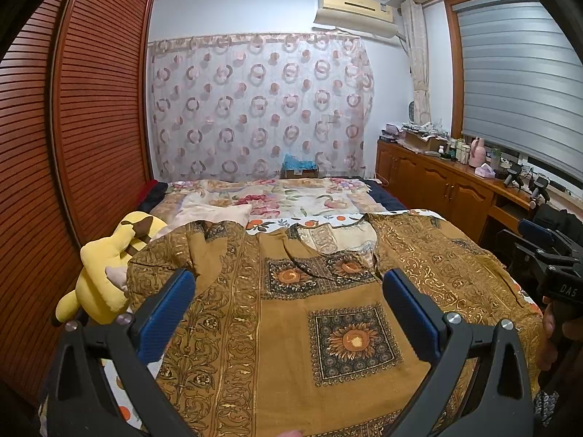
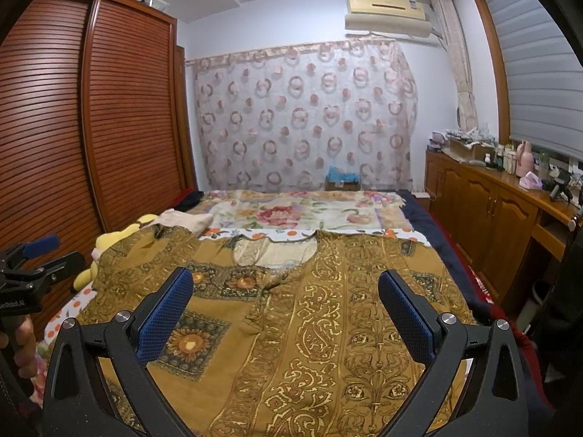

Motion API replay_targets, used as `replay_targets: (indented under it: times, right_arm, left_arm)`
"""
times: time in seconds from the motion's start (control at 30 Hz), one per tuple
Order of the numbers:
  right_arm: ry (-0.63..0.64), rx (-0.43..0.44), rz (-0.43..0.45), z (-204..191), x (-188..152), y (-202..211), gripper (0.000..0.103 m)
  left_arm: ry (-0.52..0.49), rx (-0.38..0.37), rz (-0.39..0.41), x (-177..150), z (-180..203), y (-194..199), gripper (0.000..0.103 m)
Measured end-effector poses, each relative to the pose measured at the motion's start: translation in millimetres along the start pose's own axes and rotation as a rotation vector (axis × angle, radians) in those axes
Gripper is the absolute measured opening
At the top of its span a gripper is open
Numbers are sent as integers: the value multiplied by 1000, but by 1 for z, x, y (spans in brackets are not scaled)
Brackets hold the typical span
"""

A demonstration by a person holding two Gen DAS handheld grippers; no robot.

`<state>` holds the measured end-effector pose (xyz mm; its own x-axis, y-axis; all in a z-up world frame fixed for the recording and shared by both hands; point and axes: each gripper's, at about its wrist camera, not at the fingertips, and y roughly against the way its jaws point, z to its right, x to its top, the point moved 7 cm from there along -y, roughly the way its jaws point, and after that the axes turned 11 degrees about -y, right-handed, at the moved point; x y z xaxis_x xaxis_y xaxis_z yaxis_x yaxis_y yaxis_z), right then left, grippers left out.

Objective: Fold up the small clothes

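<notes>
The brown patterned garment (image 1: 302,313) lies spread flat on the bed (image 1: 291,196); your left gripper (image 1: 288,291) and right gripper (image 2: 286,291) hover over it, fingers wide open and empty. If you pinch too deep, you may catch the bedsheet (image 2: 277,233) under it, and the plush toy (image 1: 105,273) touching its sleeve could be dragged.

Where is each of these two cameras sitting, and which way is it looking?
Left wrist: on the left gripper, looking along its open fingers over the shirt toward the curtain; the right gripper and its hand show at the right edge.
Right wrist: on the right gripper, facing the same way; the left gripper shows at the left edge.
Both share the shirt, curtain, wardrobe and yellow plush.
</notes>
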<state>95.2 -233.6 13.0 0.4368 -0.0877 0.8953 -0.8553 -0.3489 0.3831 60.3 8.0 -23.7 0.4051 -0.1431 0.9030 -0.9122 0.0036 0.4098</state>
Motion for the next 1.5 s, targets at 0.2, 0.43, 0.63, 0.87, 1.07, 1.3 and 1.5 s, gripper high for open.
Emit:
replay_targets:
  times: [0.2, 0.43, 0.63, 0.87, 1.07, 1.3, 1.5]
  right_arm:
    - [-1, 1, 1, 0, 0, 0, 103]
    - [-3, 1, 2, 0, 0, 0, 103]
    - [-2, 2, 3, 1, -1, 0, 103]
    - [-3, 2, 5, 1, -1, 0, 103]
    - [-4, 3, 6, 1, -1, 0, 103]
    - [-4, 3, 7, 1, -1, 1, 103]
    - [-5, 3, 8, 1, -1, 1, 103]
  left_arm:
    - [0, 0, 2, 1, -3, 2, 103]
    - [-3, 3, 4, 2, -1, 4, 103]
    - [-5, 4, 6, 4, -1, 5, 103]
    - [-6, 5, 8, 15, -2, 11, 103]
    - [-8, 5, 9, 17, -4, 13, 103]
    - [-9, 7, 11, 15, -2, 13, 103]
    - [-10, 8, 12, 17, -3, 14, 103]
